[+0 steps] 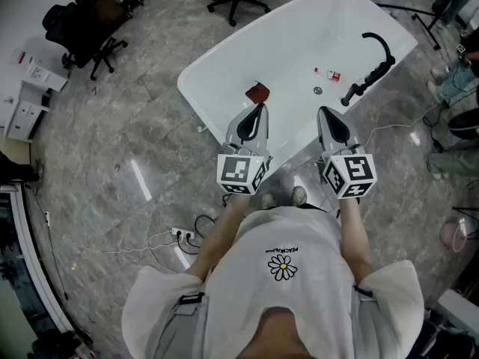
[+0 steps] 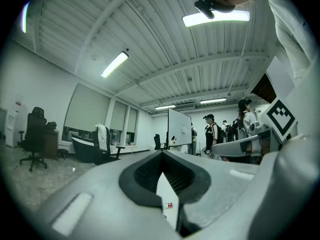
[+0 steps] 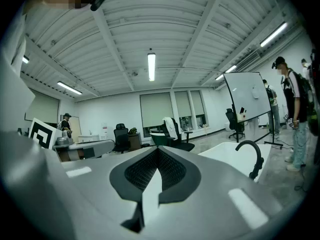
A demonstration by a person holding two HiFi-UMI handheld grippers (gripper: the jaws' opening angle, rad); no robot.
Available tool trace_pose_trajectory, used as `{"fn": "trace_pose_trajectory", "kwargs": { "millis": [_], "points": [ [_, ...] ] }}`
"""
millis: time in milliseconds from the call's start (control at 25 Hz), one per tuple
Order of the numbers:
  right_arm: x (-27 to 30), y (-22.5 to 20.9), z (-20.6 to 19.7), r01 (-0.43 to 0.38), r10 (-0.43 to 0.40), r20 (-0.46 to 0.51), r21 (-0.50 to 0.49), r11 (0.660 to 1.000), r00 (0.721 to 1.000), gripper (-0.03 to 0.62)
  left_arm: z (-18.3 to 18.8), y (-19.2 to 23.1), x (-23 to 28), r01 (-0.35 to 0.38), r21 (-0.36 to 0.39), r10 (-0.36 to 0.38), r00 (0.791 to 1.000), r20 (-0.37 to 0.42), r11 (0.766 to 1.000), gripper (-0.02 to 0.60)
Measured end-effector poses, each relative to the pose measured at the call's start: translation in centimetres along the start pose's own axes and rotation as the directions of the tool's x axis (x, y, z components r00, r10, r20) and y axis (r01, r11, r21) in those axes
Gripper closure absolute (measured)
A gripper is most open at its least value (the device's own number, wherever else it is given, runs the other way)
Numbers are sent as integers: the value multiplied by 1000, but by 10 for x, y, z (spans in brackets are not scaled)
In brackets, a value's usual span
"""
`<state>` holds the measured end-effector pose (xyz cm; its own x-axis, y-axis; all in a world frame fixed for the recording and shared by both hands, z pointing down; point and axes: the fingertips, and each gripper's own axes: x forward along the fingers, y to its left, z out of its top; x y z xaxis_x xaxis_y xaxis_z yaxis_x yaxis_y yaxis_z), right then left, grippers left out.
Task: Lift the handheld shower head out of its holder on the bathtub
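The left hand-held gripper (image 1: 260,108) and the right hand-held gripper (image 1: 324,111) are both closed to a narrow slit and empty, above the near rim of the bathtub (image 1: 217,69). The shower head (image 1: 367,81) rests in its holder on the far right rim, well apart. Likely faults: approaching with closed jaws knocks it aside, and a slanted pull jams it against the spout (image 1: 382,45).

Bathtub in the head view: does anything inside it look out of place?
Yes. Two loose things lie on the tub floor: a small red-labelled bottle beside the drain, and a dark red flat thing nearer the person. Neither belongs in a bath.
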<state>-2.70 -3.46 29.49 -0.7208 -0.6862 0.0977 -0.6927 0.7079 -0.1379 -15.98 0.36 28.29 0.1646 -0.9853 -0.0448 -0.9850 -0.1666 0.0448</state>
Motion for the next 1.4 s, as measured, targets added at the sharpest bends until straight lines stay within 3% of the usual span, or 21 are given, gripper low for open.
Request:
{"fn": "trace_pose_trajectory", "kwargs": {
  "millis": [280, 640, 760, 800, 880, 920, 1200, 1400],
  "points": [
    [-4, -2, -9, 21, -21, -18, 7, 1000, 1000, 577, -9, 12, 0, -15, -46, 15, 1000, -14, 999, 581],
    [-26, -56, -10, 118, -118, 2, 31, 993, 993, 576, -41, -22, 37, 98, -97, -104, 992, -68, 990, 581],
    [-25, -84, -25, 131, -130, -34, 31, 991, 991, 576, -54, -36, 60, 134, -96, -143, 986, -89, 986, 581],
    [-22, -95, -35, 133, -131, -55, 26, 991, 990, 570, -60, -41, 68, 147, -96, -156, 983, -99, 985, 581],
    [-13, -117, -61, 132, -130, -104, 14, 991, 986, 466, -75, -49, 84, 169, -99, -181, 976, -122, 981, 581],
    [-8, -129, -76, 136, -134, -130, 7, 991, 982, 446, -84, -53, 91, 180, -101, -193, 972, -133, 978, 581],
    [58, -244, -187, 234, -243, -239, -67, 970, 940, 393, -170, -52, 166, 203, -100, -219, 957, -192, 974, 581],
    [88, -289, -271, 237, -263, -324, -118, 964, 909, 378, -244, -49, 189, 190, -140, -220, 945, -241, 972, 581]
  ]
}}
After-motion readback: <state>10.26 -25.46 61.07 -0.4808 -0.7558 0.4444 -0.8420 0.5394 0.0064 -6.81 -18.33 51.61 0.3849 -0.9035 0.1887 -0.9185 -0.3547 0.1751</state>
